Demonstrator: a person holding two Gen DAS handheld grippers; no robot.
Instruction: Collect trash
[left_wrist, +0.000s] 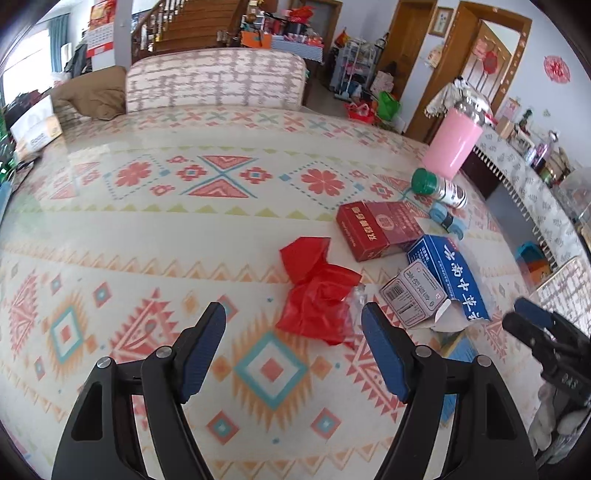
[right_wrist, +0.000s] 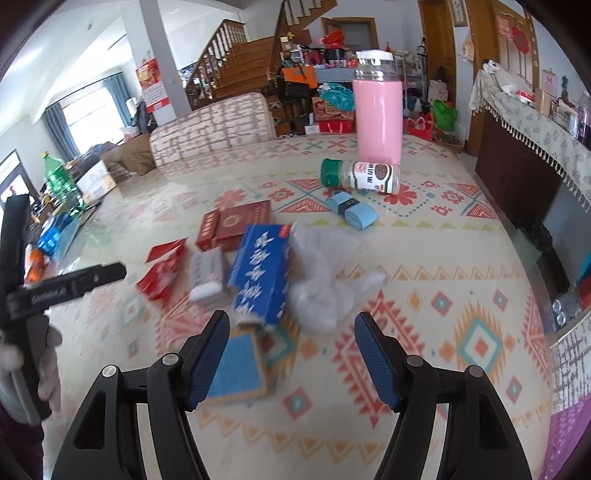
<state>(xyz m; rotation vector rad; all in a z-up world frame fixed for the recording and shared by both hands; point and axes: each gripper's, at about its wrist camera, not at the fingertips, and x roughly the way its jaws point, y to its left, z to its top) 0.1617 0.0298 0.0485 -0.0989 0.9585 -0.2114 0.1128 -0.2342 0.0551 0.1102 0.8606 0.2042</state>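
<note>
Both the left tool and right tool hang released and empty, so I'd judge collecting barely begun: red wrapper, blue box and clear plastic bag all litter the worktop.

On the bench the things lie together in one group. At the far side a tall tumbler stands upright. Just in front of it a spice jar lies on its side, and in front of the jar lies a small rolled band. Nearer, a cigarette carton lies flat; a medicine box lies in front of it, touching a smaller carton at its left. A crumpled clear plastic bag lies just right of the medicine box. A crumpled foil wrapper lies left of the smaller carton. Behind the bench stands a sofa, and further behind is a staircase.
</note>
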